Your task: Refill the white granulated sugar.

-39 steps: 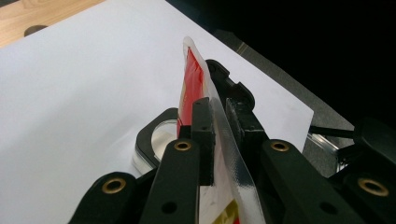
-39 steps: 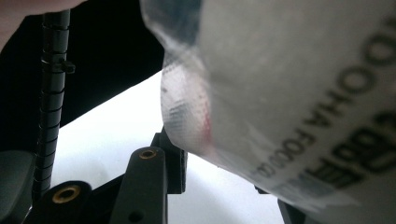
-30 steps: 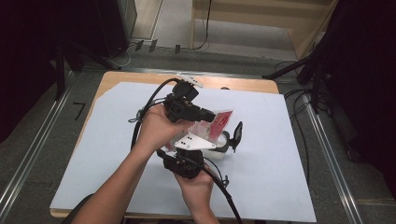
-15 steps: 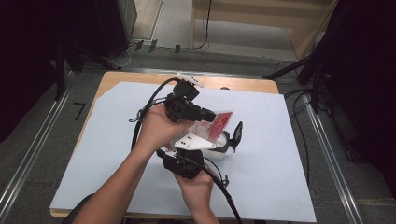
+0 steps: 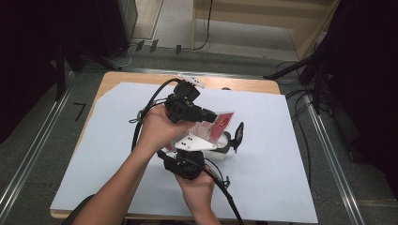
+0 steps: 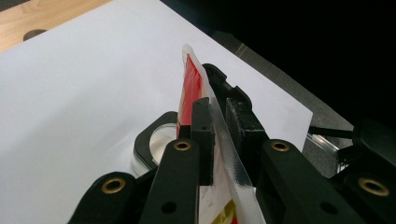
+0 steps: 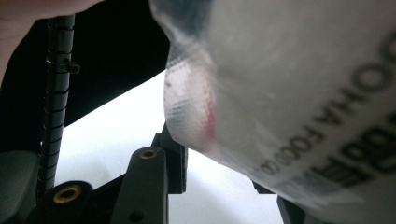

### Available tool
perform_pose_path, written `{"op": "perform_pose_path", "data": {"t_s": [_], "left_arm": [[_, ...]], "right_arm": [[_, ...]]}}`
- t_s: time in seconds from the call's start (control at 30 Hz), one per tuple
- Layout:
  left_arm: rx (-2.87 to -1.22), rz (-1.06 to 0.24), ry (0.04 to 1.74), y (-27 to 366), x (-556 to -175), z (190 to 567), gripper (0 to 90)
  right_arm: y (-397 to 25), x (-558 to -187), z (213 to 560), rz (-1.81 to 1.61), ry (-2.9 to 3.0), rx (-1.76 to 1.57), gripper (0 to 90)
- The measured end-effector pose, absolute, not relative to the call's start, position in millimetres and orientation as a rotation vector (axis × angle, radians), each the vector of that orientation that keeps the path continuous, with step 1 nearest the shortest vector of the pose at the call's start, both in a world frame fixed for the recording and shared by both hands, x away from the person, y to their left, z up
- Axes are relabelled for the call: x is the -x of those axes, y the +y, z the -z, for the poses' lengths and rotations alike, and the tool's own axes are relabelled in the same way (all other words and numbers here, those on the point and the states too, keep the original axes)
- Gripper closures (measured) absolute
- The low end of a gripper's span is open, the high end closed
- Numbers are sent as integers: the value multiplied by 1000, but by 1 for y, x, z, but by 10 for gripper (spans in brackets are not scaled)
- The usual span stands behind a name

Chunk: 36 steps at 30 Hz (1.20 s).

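The left gripper [image 6: 217,135] is pinching the red sachet [image 6: 189,86] by its sealed edge above the small bowl [image 5: 228,143] on the desk [image 5: 291,187]. Whether the right gripper's [image 5: 187,161] jaws are closing on anything cannot be told. A sharp pull risks tearing it unevenly, spilling contents beside the bowl.

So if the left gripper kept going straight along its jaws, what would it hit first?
The left gripper is already clamped on the red and clear packet. Beyond its tips, the black-rimmed container sits slightly below the line, then the white table sheet. Probably the sheet; depth is unclear.
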<state>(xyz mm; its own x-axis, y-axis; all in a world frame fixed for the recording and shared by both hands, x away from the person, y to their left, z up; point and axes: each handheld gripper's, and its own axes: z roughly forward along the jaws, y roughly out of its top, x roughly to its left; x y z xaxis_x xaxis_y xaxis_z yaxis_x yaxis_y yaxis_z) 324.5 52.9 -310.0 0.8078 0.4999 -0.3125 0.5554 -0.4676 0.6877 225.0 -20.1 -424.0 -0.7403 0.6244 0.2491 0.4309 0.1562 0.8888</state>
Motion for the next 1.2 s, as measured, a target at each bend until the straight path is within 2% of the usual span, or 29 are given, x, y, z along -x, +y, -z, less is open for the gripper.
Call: {"op": "perform_pose_path", "data": {"t_s": [1.2], "left_arm": [[-2155, 86, 772, 52, -324, 311, 828]], "right_arm": [[-21, -226, 425, -1619, 2249, -1037, 648]]}}
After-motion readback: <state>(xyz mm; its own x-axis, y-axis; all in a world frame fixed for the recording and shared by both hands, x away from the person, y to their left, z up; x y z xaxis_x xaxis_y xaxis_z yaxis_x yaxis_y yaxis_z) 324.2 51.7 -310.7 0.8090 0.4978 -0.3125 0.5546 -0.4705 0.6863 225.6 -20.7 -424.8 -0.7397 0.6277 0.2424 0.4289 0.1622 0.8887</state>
